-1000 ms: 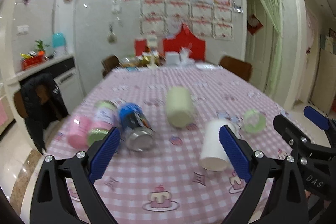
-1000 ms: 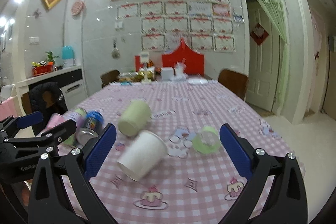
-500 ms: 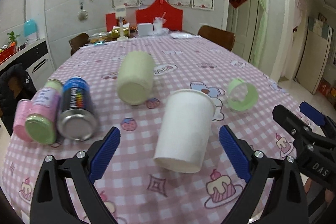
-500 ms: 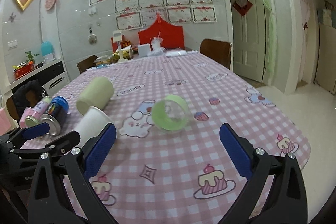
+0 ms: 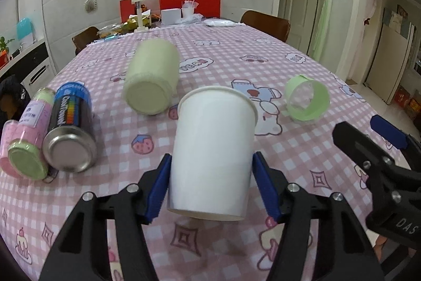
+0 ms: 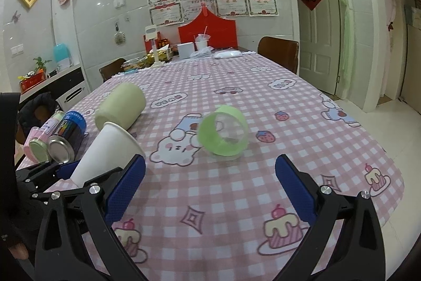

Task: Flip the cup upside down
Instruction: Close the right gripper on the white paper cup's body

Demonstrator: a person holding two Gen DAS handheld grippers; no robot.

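Left gripper (image 5: 211, 188) clamped on the white paper cup (image 5: 213, 157), blue pads (image 5: 158, 191) pressed against both sides of its lower wall, near the base. Cup at centre of the left wrist frame, on its side, base toward the camera and rim pointing away over the pink checked tablecloth (image 5: 302, 149); seen at lower left in the right wrist frame, tilted, rim up and to the right. Whether resting on the cloth or just above it, cannot tell.

Right gripper (image 6: 210, 188) spread wide, nothing between its pads, low in the frame over the cloth.

Pale green cup (image 5: 152, 80) lying on its side just beyond the white one. Green tape roll (image 5: 306, 102) right of centre. At far left, blue can (image 5: 69, 131) and pink bottle (image 5: 25, 144) lying side by side, touching.
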